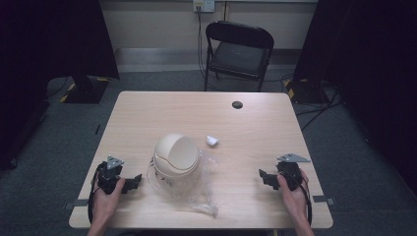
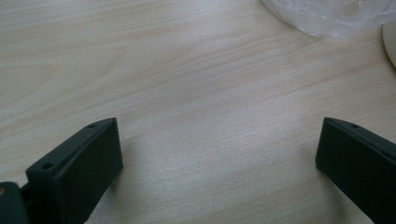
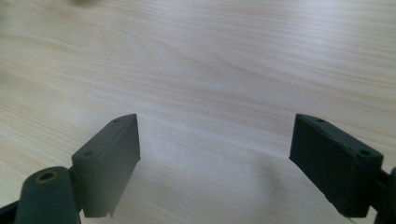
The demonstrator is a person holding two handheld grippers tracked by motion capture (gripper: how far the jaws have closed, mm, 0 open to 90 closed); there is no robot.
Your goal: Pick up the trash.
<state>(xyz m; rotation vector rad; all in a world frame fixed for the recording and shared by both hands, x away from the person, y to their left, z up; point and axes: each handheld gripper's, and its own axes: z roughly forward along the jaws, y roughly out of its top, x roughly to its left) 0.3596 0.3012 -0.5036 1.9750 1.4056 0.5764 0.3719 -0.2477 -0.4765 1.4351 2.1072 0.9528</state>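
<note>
Table [image 1: 147,118], light wood, seen from above; all positions below are given relative to the bin [image 1: 176,156], a cream domed bin with a swing lid standing near the table's front centre. A clear plastic bag [image 1: 196,189] lies crumpled under and around the bin, spilling toward the front edge on the bin's right. A small white scrap [image 1: 212,141], probably crumpled paper, lies just behind and to the right of the bin, apart from it. The left gripper [image 1: 135,181] rests just left of the bin at the bag's edge, touching neither as far as can be seen; in the left gripper view its jaws stand wide apart over bare wood, holding nothing, with the bag's rim at the upper right. The right gripper [image 1: 263,176] sits well to the right of the bin, jaws likewise spread wide and empty over bare table.

Judged progress: none visible. The bag is not fitted to the bin, the scrap is not inside, and nothing is grasped; all the work appears to remain.
</note>
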